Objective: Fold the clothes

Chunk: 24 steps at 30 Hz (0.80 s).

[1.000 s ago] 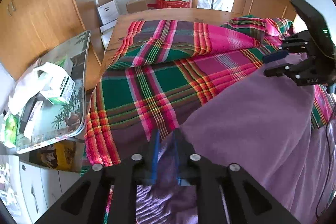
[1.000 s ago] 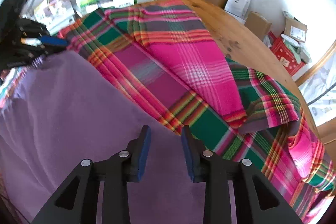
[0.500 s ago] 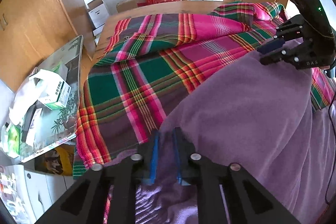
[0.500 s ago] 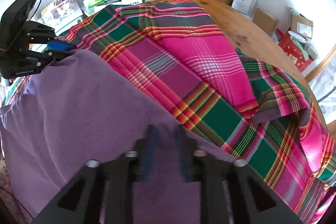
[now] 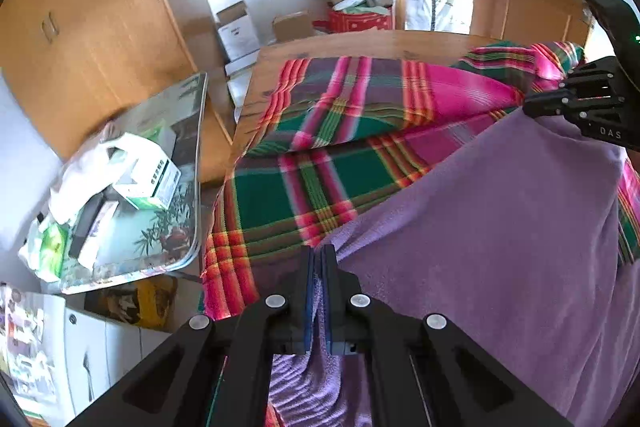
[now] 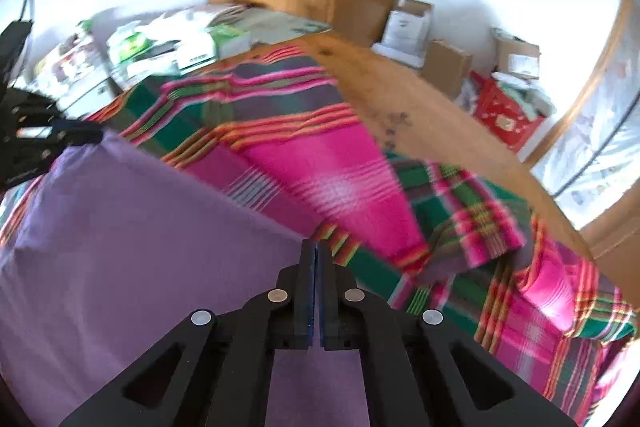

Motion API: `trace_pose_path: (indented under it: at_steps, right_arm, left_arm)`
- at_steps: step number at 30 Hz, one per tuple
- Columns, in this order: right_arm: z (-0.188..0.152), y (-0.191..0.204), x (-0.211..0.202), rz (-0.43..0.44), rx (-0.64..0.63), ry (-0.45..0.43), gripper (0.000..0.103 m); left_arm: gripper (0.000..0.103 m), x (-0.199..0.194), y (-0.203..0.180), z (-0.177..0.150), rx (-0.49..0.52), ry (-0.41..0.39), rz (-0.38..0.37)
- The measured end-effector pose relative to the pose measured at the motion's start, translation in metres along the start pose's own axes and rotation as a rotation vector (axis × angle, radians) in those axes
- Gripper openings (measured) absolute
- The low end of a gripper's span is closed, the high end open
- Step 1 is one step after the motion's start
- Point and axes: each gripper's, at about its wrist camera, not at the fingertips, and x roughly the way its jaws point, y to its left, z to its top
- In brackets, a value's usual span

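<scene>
Plaid blanket (image 5: pixel 304 187) under purple cloth (image 5: pixel 500 227), both tools' (image 5: pixel 319 255) (image 6: pixel 316 251) grips hidden.

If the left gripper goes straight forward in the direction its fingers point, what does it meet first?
Most likely the plaid blanket: it lies directly beyond the left gripper, which is shut on the purple garment. Depth is unclear, so it might pass above it.

Plaid blanket (image 5: pixel 320 187) covers a wooden table (image 6: pixel 400 99); cardboard boxes (image 6: pixel 444 67) behind.

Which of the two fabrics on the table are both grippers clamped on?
The plain purple cloth, pinched by the left gripper and right gripper; the plaid blanket lies underneath, ungripped.
</scene>
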Motion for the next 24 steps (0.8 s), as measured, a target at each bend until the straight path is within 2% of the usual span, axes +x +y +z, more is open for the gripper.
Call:
trace_pose_path:
  at_steps: [8, 12, 14, 15, 16, 19, 24]
  right_arm:
    - [0.001, -0.008, 0.018, -0.012, 0.032, 0.027, 0.000]
    - [-0.001, -0.020, 0.009, 0.049, 0.057, 0.039, 0.002]
    - [-0.009, -0.027, -0.003, 0.052, 0.039, 0.043, 0.006]
    - [-0.013, -0.031, -0.009, 0.050, 0.027, 0.045, 0.013]
    - [-0.019, -0.036, -0.013, 0.043, 0.024, 0.054, 0.024]
    - [-0.037, -0.055, -0.023, 0.018, 0.025, 0.089, 0.027]
    - [-0.059, -0.074, -0.019, 0.029, 0.035, 0.147, 0.031]
  left_arm:
    - [0.004, 0.014, 0.004, -0.002, -0.031, 0.020, 0.009]
    - [0.004, 0.015, 0.005, -0.002, -0.034, 0.023, 0.011]
    - [0.004, 0.016, 0.007, -0.002, -0.037, 0.022, 0.010]
    - [0.004, 0.016, 0.007, -0.002, -0.039, 0.021, 0.008]
    - [0.004, 0.016, 0.007, -0.002, -0.042, 0.021, 0.007]
    - [0.004, 0.017, 0.008, -0.002, -0.048, 0.023, 0.010]
    - [0.004, 0.017, 0.006, -0.002, -0.048, 0.028, 0.016]
